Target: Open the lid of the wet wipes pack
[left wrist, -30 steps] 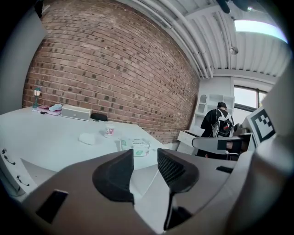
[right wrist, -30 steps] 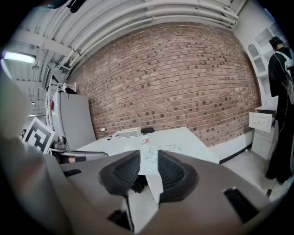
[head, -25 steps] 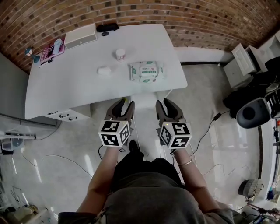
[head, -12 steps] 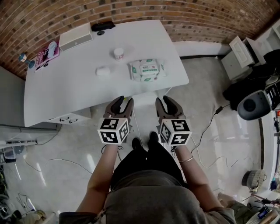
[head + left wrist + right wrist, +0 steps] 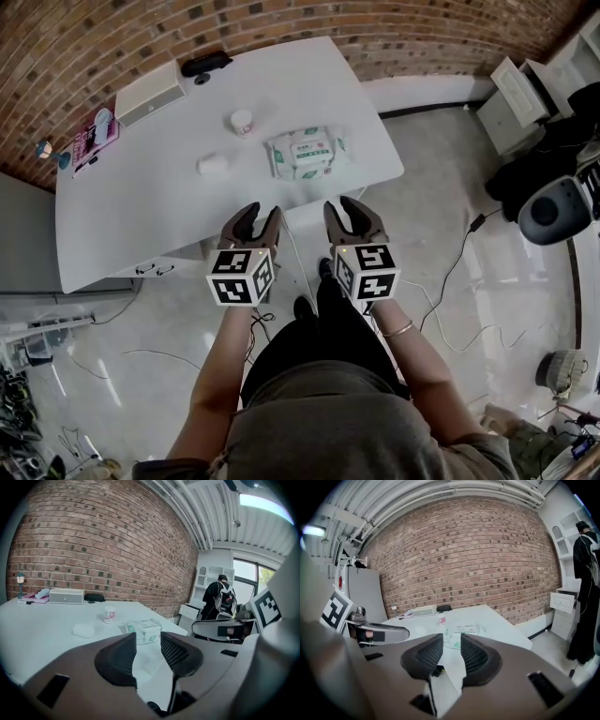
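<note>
White tabletop carried the wet wipes pack near its front edge. I had my left gripper and right gripper side by side just short of that edge, both jaws apart, gripping nothing.

Lighting is bright, white and even across all three views.

Head view: the white table sits close to overexposure, though its surface detail holds. The glossy floor carries pale streaks of glare. Shadows are weak and soft-edged. The brick wall bows heavily toward the frame edges.

Left gripper view: a ceiling light panel and the window are blown out at the right. A black vignette fills the corners. The left gripper reads dark and soft, out of focus.

Right gripper view: a lamp flares at upper left. The vignette and curvature are the same. The right gripper is blurred and underlit.
</note>
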Motion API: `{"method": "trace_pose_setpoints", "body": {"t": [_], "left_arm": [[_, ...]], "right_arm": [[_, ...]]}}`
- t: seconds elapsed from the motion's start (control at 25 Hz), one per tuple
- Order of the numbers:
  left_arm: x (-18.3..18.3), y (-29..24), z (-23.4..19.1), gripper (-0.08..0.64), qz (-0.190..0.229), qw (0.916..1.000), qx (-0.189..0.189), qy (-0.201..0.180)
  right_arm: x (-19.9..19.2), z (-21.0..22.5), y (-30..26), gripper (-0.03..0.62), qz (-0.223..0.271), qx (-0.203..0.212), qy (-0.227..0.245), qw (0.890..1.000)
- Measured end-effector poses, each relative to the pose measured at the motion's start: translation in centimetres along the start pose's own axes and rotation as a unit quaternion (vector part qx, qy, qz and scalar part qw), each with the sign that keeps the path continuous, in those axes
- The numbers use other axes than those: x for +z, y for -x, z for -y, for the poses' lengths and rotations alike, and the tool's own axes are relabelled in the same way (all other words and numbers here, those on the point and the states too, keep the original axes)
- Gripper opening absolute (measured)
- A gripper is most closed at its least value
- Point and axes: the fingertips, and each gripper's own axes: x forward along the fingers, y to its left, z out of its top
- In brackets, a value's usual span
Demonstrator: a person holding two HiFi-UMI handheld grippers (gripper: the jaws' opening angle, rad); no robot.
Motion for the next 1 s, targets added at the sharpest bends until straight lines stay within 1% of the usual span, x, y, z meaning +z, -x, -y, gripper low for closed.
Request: {"method": "trace_pose_setpoints", "body": {"t": [0.28, 0.56, 0.72, 1.0], "left_arm": [[1.4, -3.3, -0.5, 0.153, -0.021, 0.9995, 0.002, -0.024], [3.0, -7.0, -0.7, 0.153, -0.040, 0.9974, -0.003, -0.060], [3.4, -9.1, -0.5, 0.153, -0.060, 0.9943, -0.017, -0.087], [3.5, -11.7, 0.0, 0.153, -0.088, 0.9879, -0.032, -0.124]], "right_arm": [[0.3, 1.7, -3.0, 0.123, -0.006, 0.003, -0.010, 1.000], [0.3, 3.5, -6.2, 0.123, -0.017, 0.005, -0.011, 1.000], [0.1, 4.1, -7.8, 0.127, -0.025, 0.010, -0.002, 1.000], [-1.1, 4.3, -9.8, 0.129, -0.039, 0.018, -0.011, 0.999]]}}
